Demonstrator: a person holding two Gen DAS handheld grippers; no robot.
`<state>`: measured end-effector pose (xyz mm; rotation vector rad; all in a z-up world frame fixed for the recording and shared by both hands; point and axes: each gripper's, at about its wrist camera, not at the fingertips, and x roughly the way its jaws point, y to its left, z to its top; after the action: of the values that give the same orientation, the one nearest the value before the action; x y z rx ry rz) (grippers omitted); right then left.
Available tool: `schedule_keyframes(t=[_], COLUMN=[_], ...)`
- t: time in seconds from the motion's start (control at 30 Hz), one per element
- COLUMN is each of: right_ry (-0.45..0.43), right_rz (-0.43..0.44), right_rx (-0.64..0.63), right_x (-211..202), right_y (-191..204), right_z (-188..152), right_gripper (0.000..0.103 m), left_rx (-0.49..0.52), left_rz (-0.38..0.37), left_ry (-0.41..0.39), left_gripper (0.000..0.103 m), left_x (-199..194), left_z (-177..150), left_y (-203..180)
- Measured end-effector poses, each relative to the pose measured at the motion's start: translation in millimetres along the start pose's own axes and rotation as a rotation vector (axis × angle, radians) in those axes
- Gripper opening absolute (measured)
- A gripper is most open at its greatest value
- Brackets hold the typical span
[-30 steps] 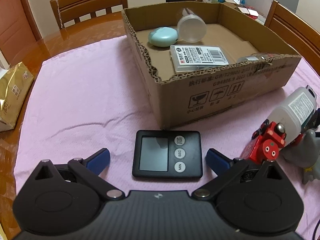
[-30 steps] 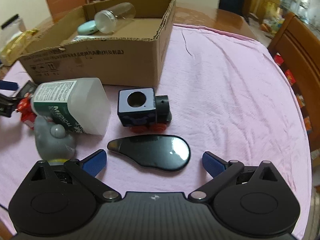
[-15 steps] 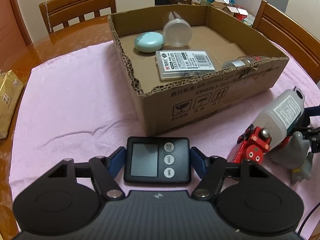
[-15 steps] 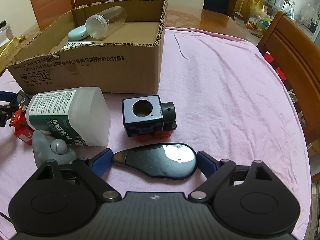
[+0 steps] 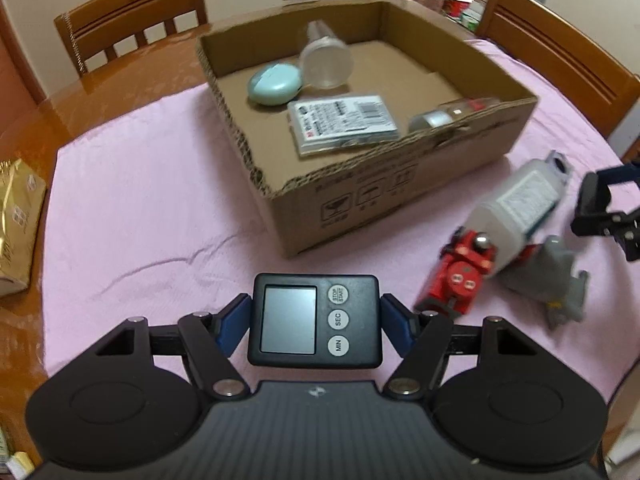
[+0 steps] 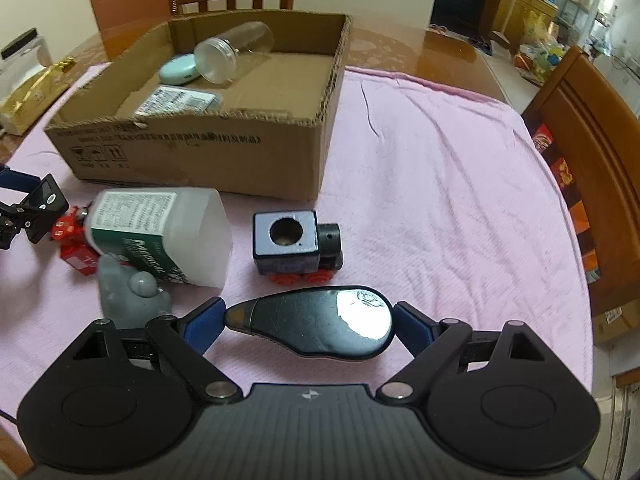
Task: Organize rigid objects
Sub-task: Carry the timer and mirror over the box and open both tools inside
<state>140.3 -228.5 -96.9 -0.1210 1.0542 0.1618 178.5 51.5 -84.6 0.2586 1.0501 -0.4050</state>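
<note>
Left wrist view. Far left, a gold foil packet (image 5: 18, 224), crinkled and glossy, lies on the varnished wooden table (image 5: 100, 92). A pink cloth (image 5: 132, 208), soft and lightly creased, covers most of the tabletop. The left gripper (image 5: 314, 320) is clamped on a black digital timer (image 5: 313, 320): a flat rounded-square plastic body with a grey screen and three round buttons, one blue pad against each side edge. Beyond it stands an open cardboard box (image 5: 352, 200), shallow, corrugated, with ragged torn rims. Inside lie a smooth mint-green oval case (image 5: 274, 83), a clear plastic jar (image 5: 326, 60) on its side, a flat labelled packet (image 5: 344, 124) and a small clear bottle (image 5: 448, 114) against the near wall. Right of the box, a red toy train (image 5: 460, 276), a translucent white bottle (image 5: 516, 208) with a printed label, lying over it, and a matte grey figurine (image 5: 556, 276) are heaped together, touching.

Right wrist view. The same heap sits at left, near the box front. Just right of it stands a blue-black toy engine (image 6: 298, 246), blocky, with a round hole in its face and orange wheels. The right gripper (image 6: 308, 324) grasps a glossy black teardrop-shaped object (image 6: 316, 326), smooth and reflective, narrow end against the left pad, broad end against the right. A wooden chair (image 6: 592, 152) stands at far right.
</note>
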Motion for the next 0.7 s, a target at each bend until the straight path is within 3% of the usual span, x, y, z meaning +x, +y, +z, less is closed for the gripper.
schedule_keyframes(t=[0.17, 0.37, 0.5, 0.7], right_ry=[-0.022, -0.083, -0.141, -0.219], right_rz=[0.031, 0.071, 0.097, 0.118], right_rx=[-0.045, -0.141, -0.176, -0.225], right_x=[-24.1, -51.6, -61.0, -64.0], right_y=[0.0, 9.4, 13.4, 19.6], right_z=[11.5, 36.9, 61.9, 100.3], right_gripper=[0.093, 0.093, 0.093, 0.093], left_rx=[0.049, 0.078, 0.063, 0.001], left_rz=[-0.04, -0.059, -0.043, -0.026], left_ry=[-0.026, -0.131, -0.181, -0.184], left_gripper=[0.069, 0.069, 0.069, 0.069], left_x=[-37.2, -68.0, -61.3, -33.4], left_z=[14.8, 50.2, 77.2, 101.1], left_y=[-7.9, -15.2, -16.4, -14.5])
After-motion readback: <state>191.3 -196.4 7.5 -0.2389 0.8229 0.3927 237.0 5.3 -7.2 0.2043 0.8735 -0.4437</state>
